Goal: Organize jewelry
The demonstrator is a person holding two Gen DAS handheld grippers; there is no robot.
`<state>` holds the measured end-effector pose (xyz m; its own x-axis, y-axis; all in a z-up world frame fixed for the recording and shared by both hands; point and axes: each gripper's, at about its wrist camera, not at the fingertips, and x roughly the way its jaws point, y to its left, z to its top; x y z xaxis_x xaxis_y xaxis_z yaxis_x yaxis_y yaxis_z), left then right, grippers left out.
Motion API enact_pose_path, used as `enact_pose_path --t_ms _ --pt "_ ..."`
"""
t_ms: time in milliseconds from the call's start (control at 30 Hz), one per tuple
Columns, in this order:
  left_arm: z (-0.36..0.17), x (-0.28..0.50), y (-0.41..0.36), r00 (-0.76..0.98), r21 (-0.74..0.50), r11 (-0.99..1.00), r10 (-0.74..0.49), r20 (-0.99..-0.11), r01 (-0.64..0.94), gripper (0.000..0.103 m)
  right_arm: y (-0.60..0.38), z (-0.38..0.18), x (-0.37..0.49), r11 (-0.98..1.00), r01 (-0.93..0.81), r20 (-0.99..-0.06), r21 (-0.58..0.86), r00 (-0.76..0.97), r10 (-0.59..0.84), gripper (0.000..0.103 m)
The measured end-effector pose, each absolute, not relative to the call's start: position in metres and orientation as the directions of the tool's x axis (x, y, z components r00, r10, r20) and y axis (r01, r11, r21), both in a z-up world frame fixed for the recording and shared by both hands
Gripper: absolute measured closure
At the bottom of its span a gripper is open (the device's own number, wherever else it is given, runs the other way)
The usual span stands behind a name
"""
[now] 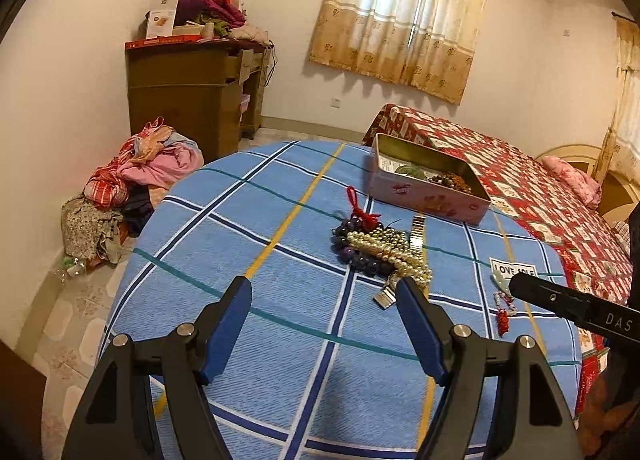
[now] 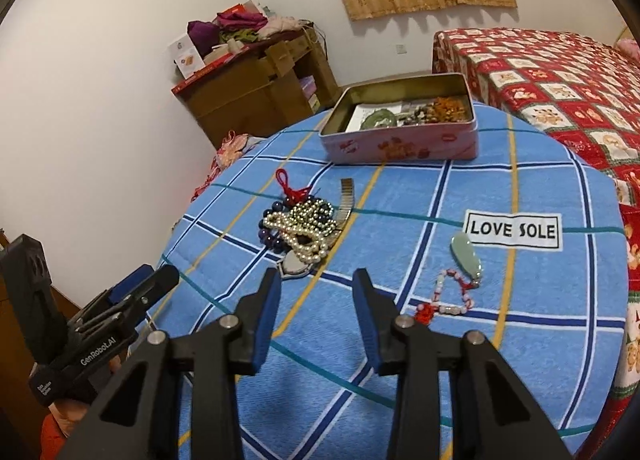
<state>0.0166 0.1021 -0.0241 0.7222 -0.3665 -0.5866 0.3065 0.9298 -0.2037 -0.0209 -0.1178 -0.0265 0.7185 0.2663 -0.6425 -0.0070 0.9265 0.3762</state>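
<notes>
A heap of jewelry lies mid-table: a pearl necklace [image 1: 384,246] [image 2: 304,227] over dark purple beads [image 1: 360,258] [image 2: 269,234], a red knotted cord [image 1: 360,211] [image 2: 290,187] and a gold watch band [image 1: 418,230] [image 2: 347,191]. A pale green jade pendant [image 2: 466,256] on a red and white bead string [image 1: 502,308] lies apart to the right. My left gripper [image 1: 323,286] hangs open just short of the heap, holding nothing. Only cloth shows between the jaws of my right gripper [image 2: 317,276], which stands open between the heap and the pendant.
An open pink tin [image 1: 420,195] [image 2: 400,145] with bracelets and beads inside stands at the table's far side. The table wears a blue checked cloth [image 1: 280,320] [image 2: 400,219] with a "LOVE SOLE" label. A red patterned bed [image 2: 560,71] is beyond, right. Clothes [image 1: 132,179] lie on the floor, left.
</notes>
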Motion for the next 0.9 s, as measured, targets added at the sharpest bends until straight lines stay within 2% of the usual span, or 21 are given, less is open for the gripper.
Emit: enact_pose_path --t_ms 167,400,700,900 --pt "-0.028 0.021 0.106 0.716 -0.206 0.933 -0.359 -0.598 0.296 0.029 -0.115 -0.034 -0.008 0.92 -0.019 -0.656 0.392 0.695 0.294 0.062" --pt "-0.032 0.023 0.109 0.71 -0.213 0.932 -0.362 -0.604 0.293 0.029 -0.096 -0.039 0.022 0.939 -0.077 -0.671 0.337 0.679 0.296 0.062" --pt "-0.035 0.03 0.119 0.701 -0.234 0.932 -0.363 -0.614 0.277 0.029 -0.056 -0.055 0.074 0.967 -0.181 -0.731 0.181 0.633 0.256 0.062" --pt "-0.037 0.034 0.125 0.698 -0.252 0.933 -0.359 -0.62 0.256 0.029 -0.044 -0.069 0.085 0.981 -0.19 -0.768 0.034 0.624 0.147 0.062"
